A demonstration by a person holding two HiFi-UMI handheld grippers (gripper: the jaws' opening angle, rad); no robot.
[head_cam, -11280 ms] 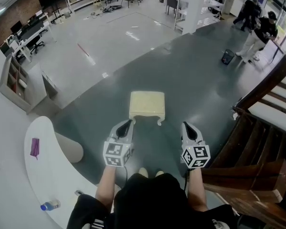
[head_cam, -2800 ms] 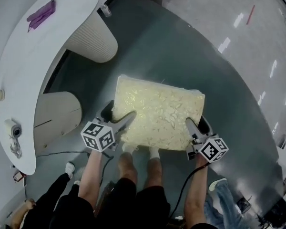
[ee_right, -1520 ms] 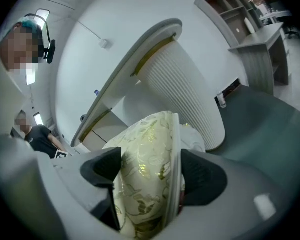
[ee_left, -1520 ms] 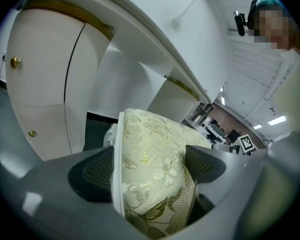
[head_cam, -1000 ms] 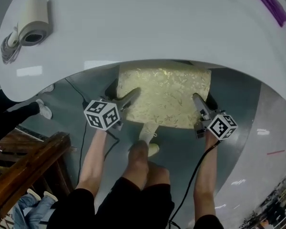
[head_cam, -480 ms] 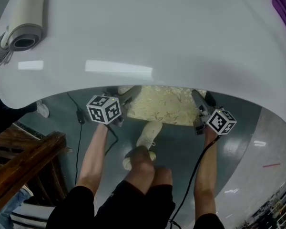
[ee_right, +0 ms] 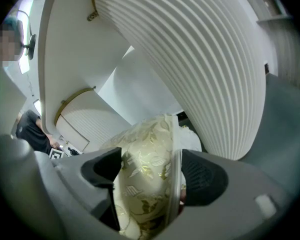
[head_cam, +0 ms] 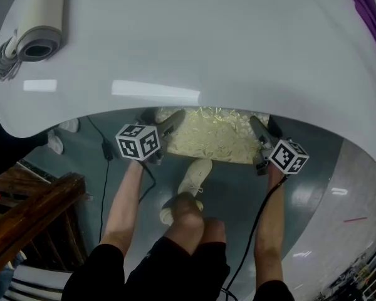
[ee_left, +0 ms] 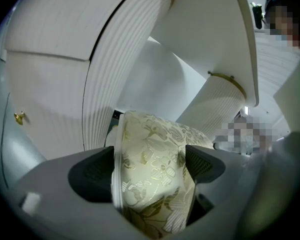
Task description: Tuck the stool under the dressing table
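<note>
The stool (head_cam: 213, 137) has a cream cushion with a gold floral pattern; its far half is hidden under the white dressing table (head_cam: 194, 49). My left gripper (head_cam: 169, 123) is shut on the stool's left edge, and the cushion (ee_left: 152, 176) fills the space between its dark pads. My right gripper (head_cam: 258, 127) is shut on the stool's right edge, the cushion (ee_right: 145, 184) pinched between its pads. Ribbed white pedestals (ee_left: 102, 69) (ee_right: 200, 59) of the table stand on either side of the stool.
A roll of tape (head_cam: 41, 27) lies on the tabletop at the left and a purple object (head_cam: 370, 11) at the far right. A black cable (head_cam: 103, 140) runs over the grey floor. Wooden stair rails (head_cam: 25, 221) are at the lower left. My shoe (head_cam: 194, 174) is just behind the stool.
Over the earlier frames the stool was carried from the open floor to the table and pushed beneath it. In the last half second it has hardly moved.
</note>
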